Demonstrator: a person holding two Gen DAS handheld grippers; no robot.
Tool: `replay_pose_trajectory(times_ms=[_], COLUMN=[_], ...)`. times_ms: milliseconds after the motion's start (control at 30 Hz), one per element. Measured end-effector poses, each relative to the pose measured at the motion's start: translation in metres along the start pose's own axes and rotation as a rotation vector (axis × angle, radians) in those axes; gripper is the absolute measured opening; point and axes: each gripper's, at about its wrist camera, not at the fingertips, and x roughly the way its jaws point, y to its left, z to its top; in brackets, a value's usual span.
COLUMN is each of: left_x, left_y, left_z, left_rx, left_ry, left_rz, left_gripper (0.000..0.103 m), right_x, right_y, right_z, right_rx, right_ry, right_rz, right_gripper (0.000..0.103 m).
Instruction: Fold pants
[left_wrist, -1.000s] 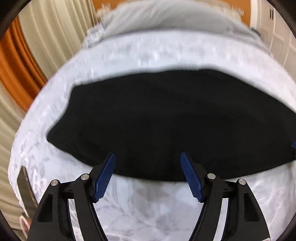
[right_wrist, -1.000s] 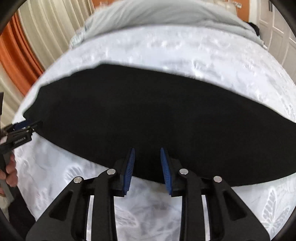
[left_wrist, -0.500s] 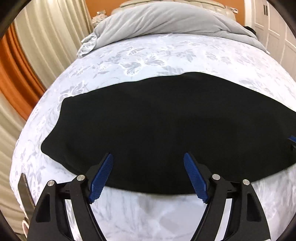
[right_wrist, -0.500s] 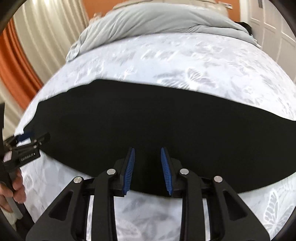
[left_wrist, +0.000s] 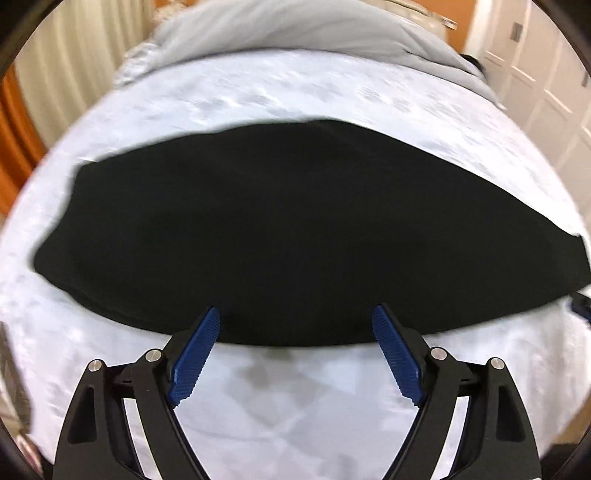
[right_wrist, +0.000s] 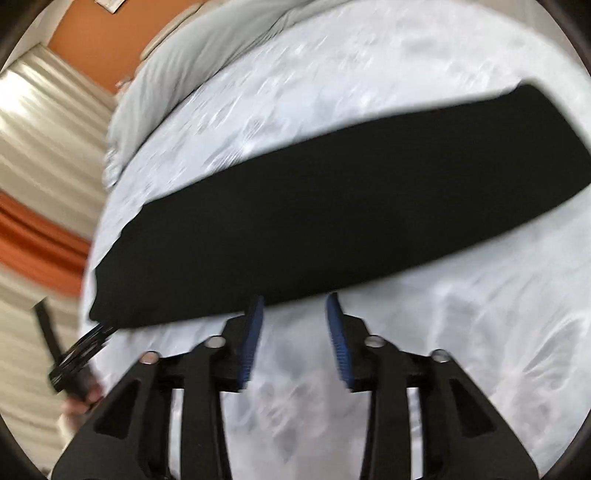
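Black pants (left_wrist: 295, 236) lie flat as one long strip across a white patterned bed; they also show in the right wrist view (right_wrist: 332, 206). My left gripper (left_wrist: 295, 317) is wide open and empty, its tips at the pants' near edge. My right gripper (right_wrist: 294, 302) is open with a narrower gap and empty, just at the near edge of the pants. The other gripper (right_wrist: 79, 350) shows at the left end of the pants in the right wrist view.
The white bedsheet (left_wrist: 295, 398) covers the bed. A grey duvet (left_wrist: 295, 33) is bunched at the far end. Cream and orange curtains (right_wrist: 40, 166) hang on the left. White cupboard doors (left_wrist: 546, 74) stand on the right.
My right gripper has swung and tilted toward the right part of the pants, and its view is rotated and blurred. My left gripper has shifted slightly and stays open.
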Motion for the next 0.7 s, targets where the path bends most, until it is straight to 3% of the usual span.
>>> replay_pose_trajectory(times_ms=[33, 133, 200, 267, 333, 400, 500, 567, 633, 700], left_x=[0.002, 0.009, 0.012, 0.009, 0.009, 0.015, 0.014, 0.005, -0.004, -0.011], left_y=[-0.009, -0.029, -0.038, -0.056, -0.056, -0.063, -0.082, -0.077, -0.071, -0.066], left_z=[-0.002, -0.006, -0.008, -0.018, -0.022, -0.029, -0.032, -0.025, -0.015, -0.008], left_rx=[0.025, 0.132, 0.186, 0.217, 0.238, 0.238, 0.217, 0.188, 0.167, 0.146], left_ry=[0.003, -0.006, -0.023, -0.036, -0.037, -0.024, 0.011, -0.005, -0.035, -0.066], left_rz=[-0.006, 0.022, 0.041, 0.062, 0.071, 0.074, 0.06, 0.034, 0.009, 0.01], left_gripper=[0.082, 0.082, 0.082, 0.082, 0.082, 0.083, 0.083, 0.083, 0.084, 0.086], right_x=[0.008, 0.028, 0.041, 0.042, 0.026, 0.02, 0.039, 0.023, 0.002, -0.009], right_y=[0.005, 0.017, 0.023, 0.024, 0.028, 0.022, -0.002, 0.014, 0.041, 0.061], right_z=[-0.005, -0.009, -0.001, 0.007, 0.009, 0.003, 0.002, -0.003, -0.008, -0.008], right_rx=[-0.025, -0.059, -0.048, -0.055, -0.08, -0.114, -0.044, -0.098, -0.215, -0.264], right_ry=[0.011, 0.034, 0.015, -0.015, -0.064, -0.079, 0.007, -0.034, -0.136, -0.196], right_rz=[0.003, -0.011, -0.007, -0.021, -0.016, -0.042, -0.054, -0.104, -0.18, -0.178], right_gripper=[0.053, 0.052, 0.04, 0.009, 0.004, 0.004, 0.005, 0.007, 0.008, 0.008])
